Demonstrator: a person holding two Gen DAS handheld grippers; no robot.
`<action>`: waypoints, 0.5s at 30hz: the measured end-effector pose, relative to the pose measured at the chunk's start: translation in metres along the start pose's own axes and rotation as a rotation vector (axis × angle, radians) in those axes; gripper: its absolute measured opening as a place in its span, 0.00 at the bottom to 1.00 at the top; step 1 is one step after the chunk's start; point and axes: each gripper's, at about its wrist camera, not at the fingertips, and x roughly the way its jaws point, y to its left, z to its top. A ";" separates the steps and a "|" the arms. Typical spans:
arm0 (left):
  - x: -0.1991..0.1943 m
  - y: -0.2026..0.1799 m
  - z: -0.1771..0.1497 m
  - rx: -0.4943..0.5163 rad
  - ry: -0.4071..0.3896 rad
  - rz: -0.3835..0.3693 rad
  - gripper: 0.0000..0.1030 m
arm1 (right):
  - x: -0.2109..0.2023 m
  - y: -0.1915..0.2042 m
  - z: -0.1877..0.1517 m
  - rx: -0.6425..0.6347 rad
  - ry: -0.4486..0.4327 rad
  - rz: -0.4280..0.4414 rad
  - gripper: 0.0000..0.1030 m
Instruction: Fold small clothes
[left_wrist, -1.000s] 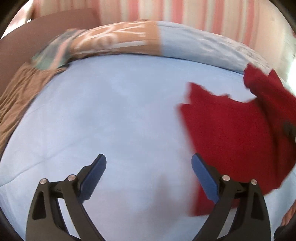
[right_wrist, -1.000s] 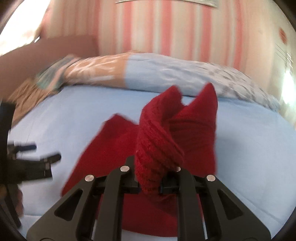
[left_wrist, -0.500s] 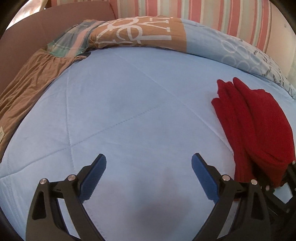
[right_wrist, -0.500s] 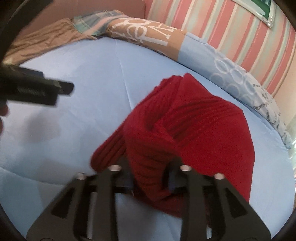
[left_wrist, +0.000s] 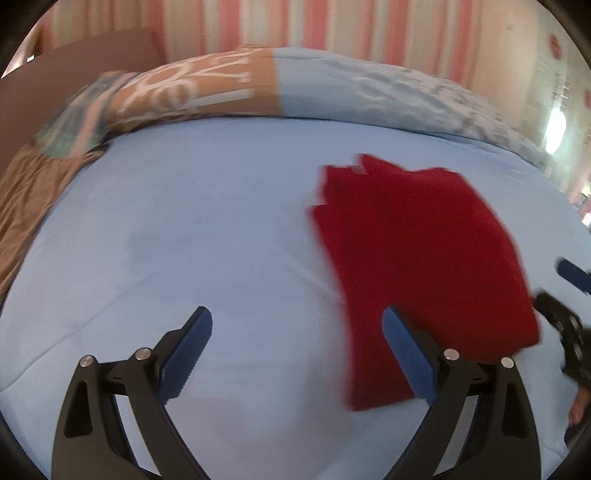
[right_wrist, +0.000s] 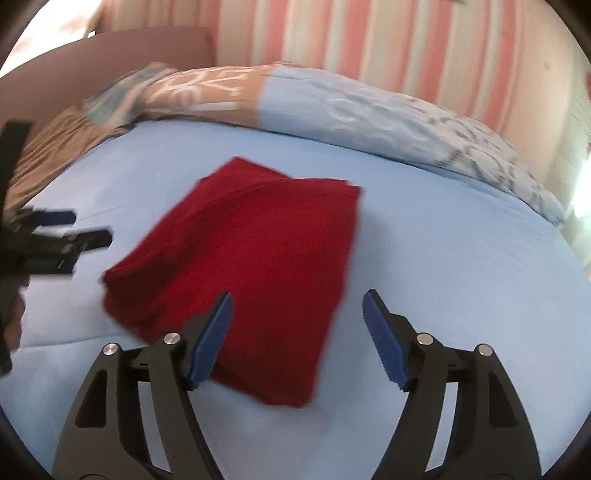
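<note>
A red knitted garment (right_wrist: 255, 258) lies folded into a flat rectangle on the light blue bed sheet (right_wrist: 443, 266). It also shows in the left wrist view (left_wrist: 417, 251), right of centre. My right gripper (right_wrist: 297, 314) is open and empty, just in front of the garment's near edge. My left gripper (left_wrist: 297, 332) is open and empty, above the sheet at the garment's left side. The right gripper also shows at the right edge of the left wrist view (left_wrist: 569, 295).
A rolled duvet (left_wrist: 295, 88) in tan, white and pale blue lies along the back of the bed. A brown cloth (left_wrist: 26, 199) hangs at the left. A pink striped wall (right_wrist: 369, 40) stands behind.
My right gripper has let go of the red garment and opened. The garment now lies flat and folded on the sheet. Both grippers have drawn back a little.
</note>
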 end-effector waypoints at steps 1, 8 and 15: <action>-0.001 -0.010 0.000 0.023 -0.006 -0.054 0.91 | -0.001 -0.004 0.000 0.013 -0.004 -0.006 0.71; -0.004 -0.048 -0.009 0.148 -0.024 -0.162 0.90 | -0.004 -0.013 -0.008 0.034 -0.004 -0.004 0.71; 0.016 -0.044 -0.011 0.085 0.080 -0.239 0.38 | 0.005 -0.021 -0.006 0.060 0.002 0.005 0.71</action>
